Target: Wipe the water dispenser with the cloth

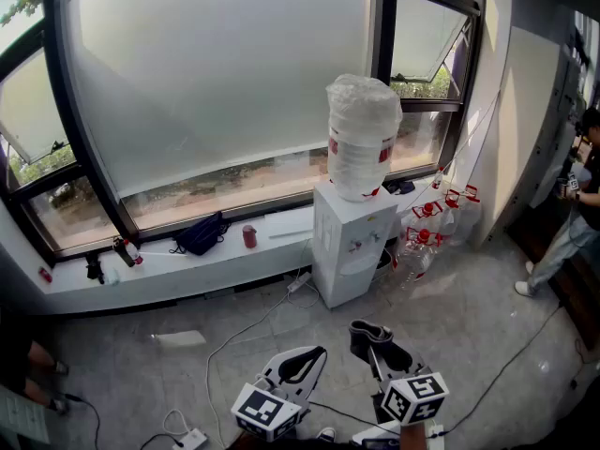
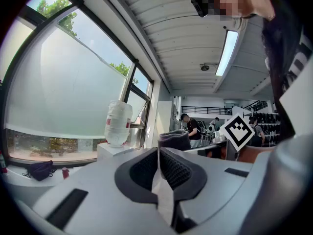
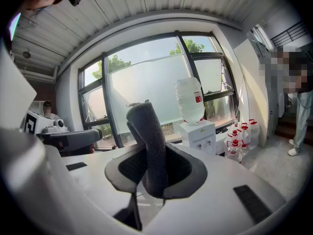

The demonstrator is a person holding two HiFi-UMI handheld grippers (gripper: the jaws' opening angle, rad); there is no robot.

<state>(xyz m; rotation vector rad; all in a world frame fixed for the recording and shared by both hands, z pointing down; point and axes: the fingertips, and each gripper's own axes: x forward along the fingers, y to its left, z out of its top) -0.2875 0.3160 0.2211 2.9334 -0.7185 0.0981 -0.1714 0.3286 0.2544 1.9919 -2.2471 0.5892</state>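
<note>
Head view: one water dispenser point(image 1: 349, 247) stands on the floor point(image 1: 469, 326) against the window ledge point(image 1: 187, 272), with several red-capped jugs point(image 1: 427, 232) at its right and cables point(image 1: 234, 337) lying before it. Left gripper view: the left gripper point(image 2: 158, 153) has its jaws pressed together, with nothing between them. Right gripper view: the right gripper point(image 3: 155, 168) clamps one grey cloth point(image 3: 146, 131).

From the head: looks forward and steeply down toward the window point(image 1: 216, 82); catches the water dispenser point(image 1: 349, 242) just right of centre, well off, with the left gripper point(image 1: 305, 362) and the right gripper point(image 1: 380, 345) at 6 o'clock, close under the lens. From the left gripper: sits just behind its own jaws, tilts up at the ceiling point(image 2: 186, 38), finds the dispenser far off at 9 o'clock. From the right gripper: sits more level, finds it at 1 o'clock. Shares dispenser and window across all three.
</note>
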